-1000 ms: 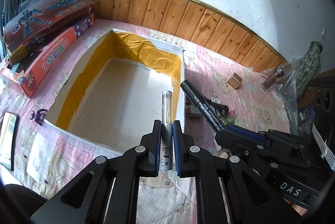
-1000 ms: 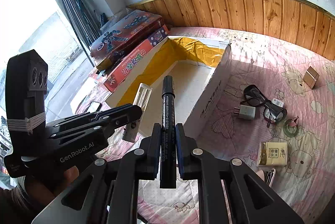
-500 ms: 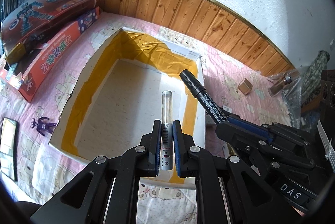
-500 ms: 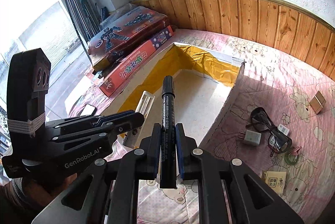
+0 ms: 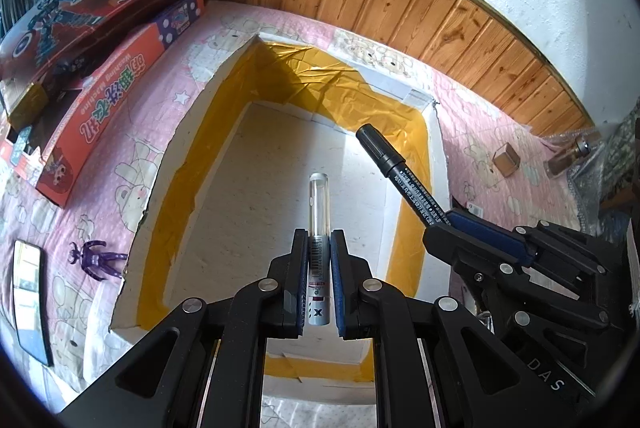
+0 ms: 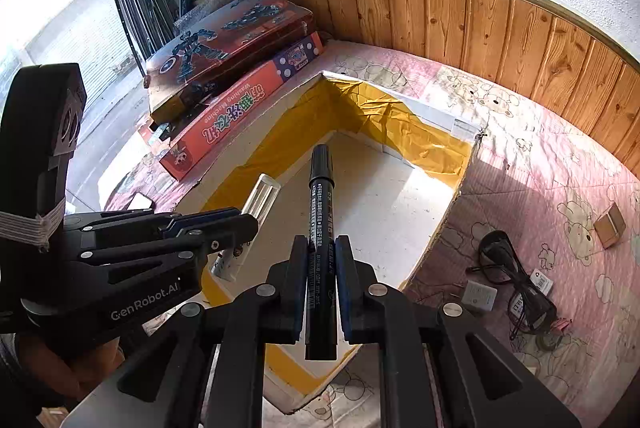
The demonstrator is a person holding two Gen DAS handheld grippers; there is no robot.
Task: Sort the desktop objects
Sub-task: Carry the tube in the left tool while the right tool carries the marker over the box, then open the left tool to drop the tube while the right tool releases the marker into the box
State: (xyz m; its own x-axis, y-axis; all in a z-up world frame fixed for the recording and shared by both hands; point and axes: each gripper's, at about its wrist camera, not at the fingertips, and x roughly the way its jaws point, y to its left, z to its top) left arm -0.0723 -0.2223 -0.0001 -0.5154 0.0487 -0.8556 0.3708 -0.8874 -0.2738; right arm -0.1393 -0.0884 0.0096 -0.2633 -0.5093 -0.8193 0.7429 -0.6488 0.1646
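We are clenching the left gripper (image 5: 319, 264) on a clear tube (image 5: 319, 228), its pads pinching the labelled lower half so that the transparent end projects forward, free and visible. We are clenching the right gripper (image 6: 321, 260) on a black marker (image 6: 320, 228), gripped near mid-barrel with the cap pointing away; this central hold is probably keeping the long barrel from tipping. Both items are hanging in the air over the open box (image 5: 434, 164), not touching its floor, and the marker is lying to the right of the tube, apart from it. We are holding them above the bare white floor, inside the yellow-taped walls, presumably so that a release drops each one straight into the box. The box is resting on a pink quilt (image 6: 540, 164). Well to the right of the box, glasses (image 6: 516, 280), a white plug (image 6: 480, 294) and a small wooden block (image 6: 610, 226) are waiting unsorted. On the far left, two toy cartons (image 6: 236, 76) are lying stacked beside the box; a purple figure (image 5: 96, 260) is lying near its left wall.
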